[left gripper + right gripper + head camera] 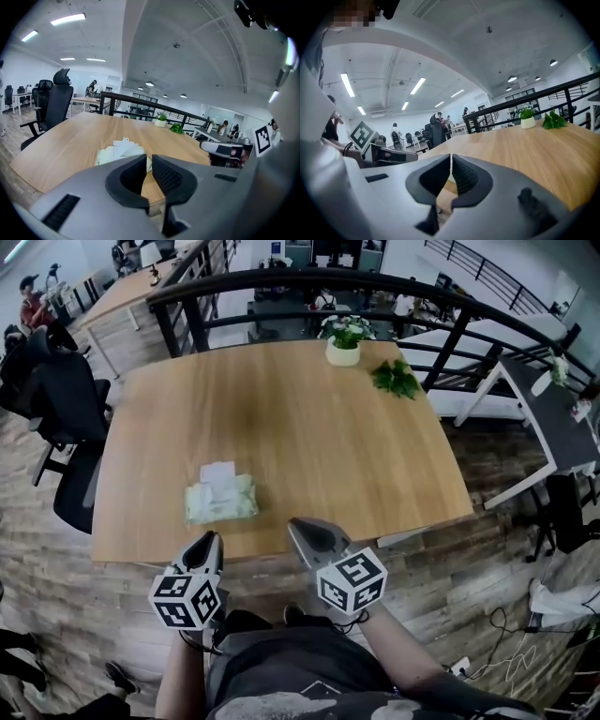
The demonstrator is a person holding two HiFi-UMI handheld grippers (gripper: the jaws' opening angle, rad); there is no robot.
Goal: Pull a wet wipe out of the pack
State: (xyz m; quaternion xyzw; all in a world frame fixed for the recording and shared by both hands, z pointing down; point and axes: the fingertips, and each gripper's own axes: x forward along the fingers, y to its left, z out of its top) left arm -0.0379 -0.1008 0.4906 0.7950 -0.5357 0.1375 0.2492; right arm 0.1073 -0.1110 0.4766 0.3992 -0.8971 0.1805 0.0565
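A light wooden table (309, 437) stands in an open office, with a black railing (281, 282) behind it. On the table's near left part lies the pale green wet wipe pack (223, 501), flat, with a white wipe (217, 472) poking out of its top. At the near edge, apart from the pack, hover the left gripper (212, 538) and the right gripper (293, 524). Both have their jaws closed together with nothing between them. A potted plant (343, 341) and a leafy sprig (396, 379) sit at the far edge. A black office chair (70, 409) stands to the left.

Left gripper (149, 158) fingers together, empty; wet wipe pack (118, 151) just beyond on wooden table (65, 145).
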